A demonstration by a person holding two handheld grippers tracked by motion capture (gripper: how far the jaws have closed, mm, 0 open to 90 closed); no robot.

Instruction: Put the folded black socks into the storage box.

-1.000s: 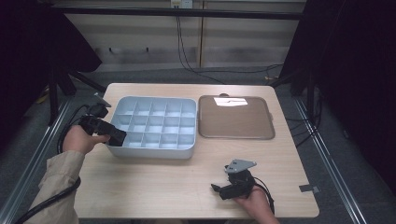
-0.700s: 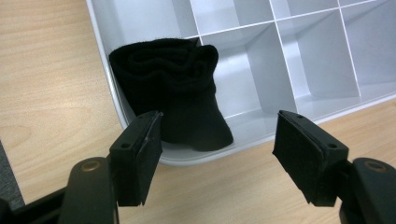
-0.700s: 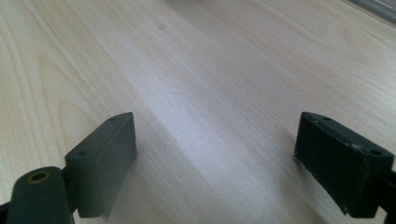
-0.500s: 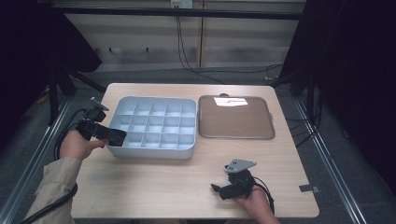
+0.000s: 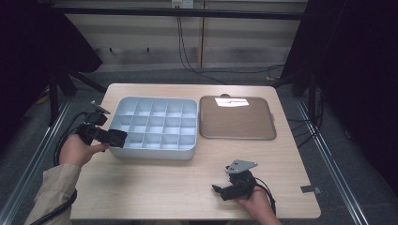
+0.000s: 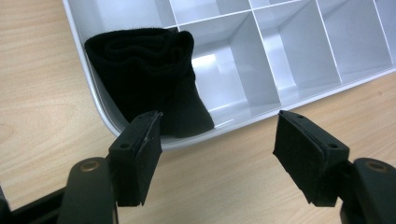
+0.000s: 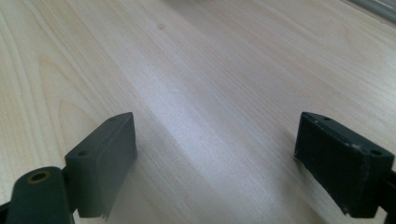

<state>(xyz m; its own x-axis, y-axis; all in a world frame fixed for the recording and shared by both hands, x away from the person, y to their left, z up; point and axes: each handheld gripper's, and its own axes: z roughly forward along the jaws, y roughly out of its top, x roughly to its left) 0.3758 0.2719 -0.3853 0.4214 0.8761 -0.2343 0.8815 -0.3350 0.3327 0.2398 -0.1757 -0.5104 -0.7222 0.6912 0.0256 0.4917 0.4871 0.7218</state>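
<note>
Left gripper view, sock: a black rolled sock (image 6: 149,79) sits in the organiser tray's (image 6: 280,56) near-left corner compartment, likely just placed there.
Left tongs (image 6: 217,154): open, holding nothing, hovering just near of the tray rim.
Right tongs (image 7: 215,163): wide open, empty, resting low over the bare desk (image 7: 210,70).
Hidden: sock's lower end blocked by one pad.
Far right: brown flat tray (image 5: 237,117), apparently empty.

Black sock (image 6: 149,79); grey organiser (image 6: 280,60).

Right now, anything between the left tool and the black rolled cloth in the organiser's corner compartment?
Nothing separate: in the left gripper view, the open left tool faces the black rolled cloth across the grey plastic organiser's rim.
</note>
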